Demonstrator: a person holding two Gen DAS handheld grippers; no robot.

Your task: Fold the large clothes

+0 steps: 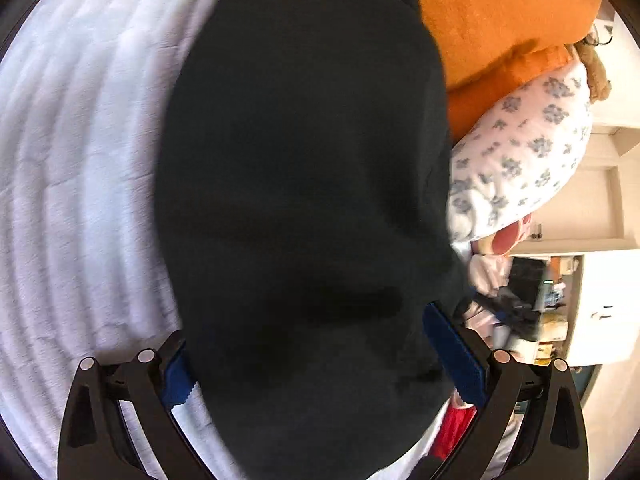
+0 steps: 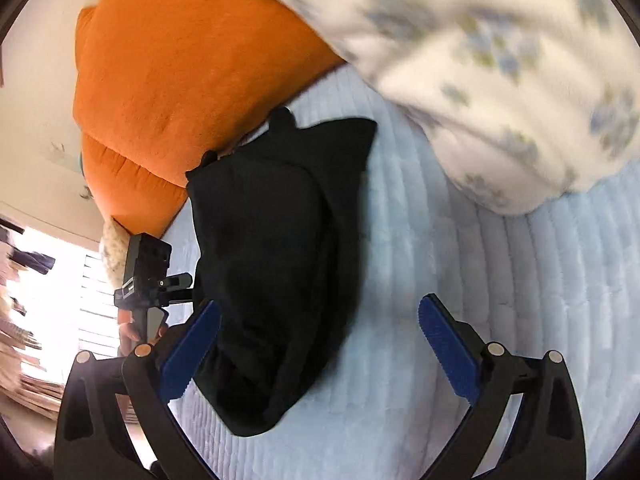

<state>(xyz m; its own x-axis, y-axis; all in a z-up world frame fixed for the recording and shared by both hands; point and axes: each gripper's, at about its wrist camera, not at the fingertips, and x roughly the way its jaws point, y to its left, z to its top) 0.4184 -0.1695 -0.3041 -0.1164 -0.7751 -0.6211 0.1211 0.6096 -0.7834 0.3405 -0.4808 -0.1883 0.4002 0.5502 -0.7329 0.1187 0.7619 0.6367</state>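
Right wrist view shows a white quilted bedspread [image 2: 460, 300] spread wide, with the black garment [image 2: 272, 272] heaped on it as a narrow, part-folded bundle. Beyond the garment's far end sit the orange cushions [image 2: 172, 92]; off to the far right of it lies a blue-flowered pillow [image 2: 500, 72], blurred. The cloth looks soft and limp, light enough to drape and sag, likely to slide out of shape if lifted by a single layer; an onlooker would judge the thick folded edge or a corner the safest place to pinch, taking all layers at once.

The right gripper [image 2: 320, 352] hovers over the near end of the garment with its jaws spread wide, holding nothing; its left blue pad [image 2: 192, 352] overlaps the cloth's edge, the other stands over bare quilt. The left gripper [image 2: 148, 280] shows at the garment's far side in this view.

From the left wrist view the black garment [image 1: 300, 200] fills the space between that gripper's [image 1: 320, 360] blue pads, which stand wide apart and grip nothing. Whether the cloth touches them is unclear.
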